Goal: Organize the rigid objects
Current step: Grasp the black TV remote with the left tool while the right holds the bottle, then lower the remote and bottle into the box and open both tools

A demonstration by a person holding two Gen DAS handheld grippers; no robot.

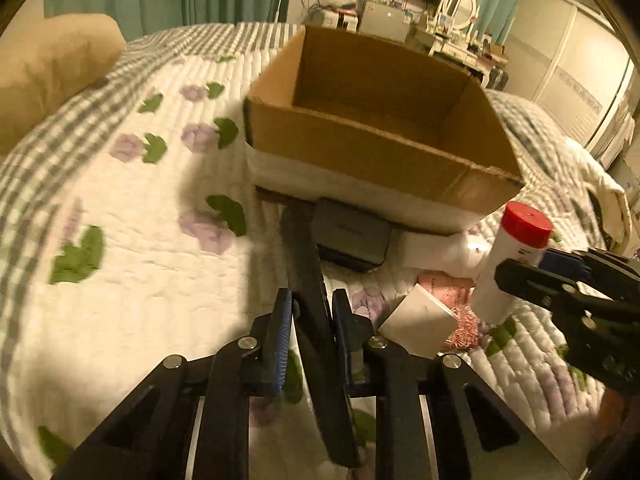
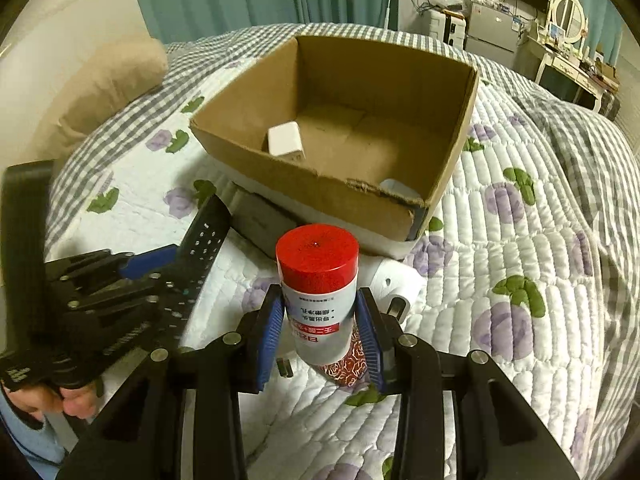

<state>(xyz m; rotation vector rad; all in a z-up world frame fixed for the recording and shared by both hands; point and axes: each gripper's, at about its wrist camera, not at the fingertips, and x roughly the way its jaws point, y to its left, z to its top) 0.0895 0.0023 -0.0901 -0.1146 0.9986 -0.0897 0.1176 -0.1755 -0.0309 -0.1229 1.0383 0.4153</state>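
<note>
**Box ahead of both loaded jaws**

Remote (image 1: 316,320) fills the left wrist view, its long axis running straight out between the left gripper (image 1: 311,304) pads toward the box (image 1: 360,140); the jaws are closed narrow on its sides. The box sits just beyond the remote's tip, open side up, on the bed (image 1: 120,260). A dark case (image 1: 350,238) lies against the box's near wall, under the remote's path, with a white card (image 1: 416,328) to the right.

Bottle (image 2: 318,292) stands upright in the right wrist view, red cap up, clamped at mid-body by the right gripper (image 2: 320,332). The box is ahead and holds a white charger (image 2: 285,142). This hand looks slightly nearer; the near wall must be cleared, so lift first.
</note>
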